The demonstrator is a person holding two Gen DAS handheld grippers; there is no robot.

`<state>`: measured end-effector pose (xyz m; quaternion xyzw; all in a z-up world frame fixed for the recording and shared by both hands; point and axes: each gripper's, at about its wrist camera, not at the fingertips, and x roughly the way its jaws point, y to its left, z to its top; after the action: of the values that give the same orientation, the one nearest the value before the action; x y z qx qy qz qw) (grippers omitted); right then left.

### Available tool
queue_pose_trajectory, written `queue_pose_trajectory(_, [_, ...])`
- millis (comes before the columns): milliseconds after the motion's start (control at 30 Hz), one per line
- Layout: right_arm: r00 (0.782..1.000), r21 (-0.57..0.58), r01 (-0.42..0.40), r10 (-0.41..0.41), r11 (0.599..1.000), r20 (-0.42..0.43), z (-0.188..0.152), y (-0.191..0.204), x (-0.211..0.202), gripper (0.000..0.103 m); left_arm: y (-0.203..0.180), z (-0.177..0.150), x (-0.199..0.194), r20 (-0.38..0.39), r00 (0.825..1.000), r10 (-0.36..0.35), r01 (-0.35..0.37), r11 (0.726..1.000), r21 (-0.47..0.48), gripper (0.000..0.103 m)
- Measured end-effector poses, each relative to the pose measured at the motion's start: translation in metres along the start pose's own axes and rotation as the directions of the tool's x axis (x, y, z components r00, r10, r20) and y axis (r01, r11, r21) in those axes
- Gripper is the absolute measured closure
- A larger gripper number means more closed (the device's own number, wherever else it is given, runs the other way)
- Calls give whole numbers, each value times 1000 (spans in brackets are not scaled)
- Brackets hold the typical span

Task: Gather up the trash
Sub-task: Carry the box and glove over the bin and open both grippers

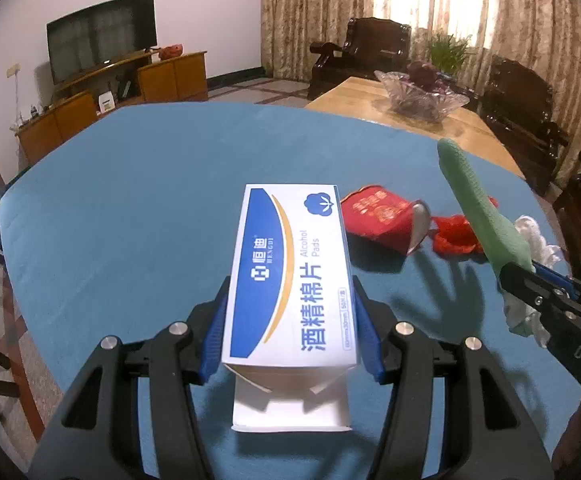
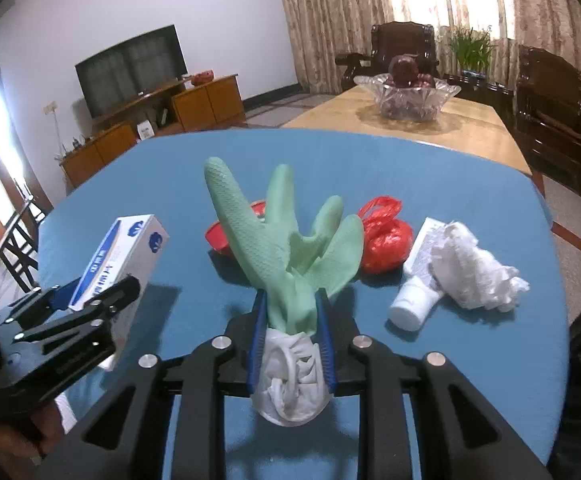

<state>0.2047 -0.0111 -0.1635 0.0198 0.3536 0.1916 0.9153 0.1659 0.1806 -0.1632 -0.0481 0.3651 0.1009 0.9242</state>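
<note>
Glove and box, 1 in each claw

Green glove (image 2: 290,248) pinched in my right claw (image 2: 290,344); left claw (image 1: 290,332) clamps the alcohol-pad box (image 1: 290,276) above the blue worktop (image 1: 130,200).

Blue worktop (image 2: 450,208), mint-green textured glove (image 2: 290,248) with white cuff, white-and-blue box (image 1: 290,280) with gold arc, red plastic bag (image 2: 384,244), white tube (image 2: 414,300)
</note>
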Motion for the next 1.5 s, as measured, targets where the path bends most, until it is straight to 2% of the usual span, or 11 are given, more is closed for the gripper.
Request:
queue_pose_trajectory(200, [998,19,9,-10,1000,59,6,-12,-33,79,-15,7,-13,22,999,-29,29,999,13,50])
queue_pose_trajectory(533, [985,50,99,-105,994,138,13,-46,-96,79,-68,21,-40,62,992,-112,107,991,77,50])
queue_pose_trajectory(867, [958,136,199,-222,971,180,4,-96,-148,79,-143,23,-61,73,970,-232,217,962,166,50])
queue_pose_trajectory(1033, [935,182,263,-297,947,193,-3,-124,-174,79,-189,22,-72,73,946,-317,294,929,224,50])
queue_pose_trajectory(1200, [907,233,327,-374,916,193,-13,-159,-201,79,-242,17,-80,60,915,-399,368,886,284,50])
queue_pose_trajectory(1500, [843,321,429,-502,844,193,-33,-216,-246,80,-326,-2,-92,43,860,-508,462,813,354,50])
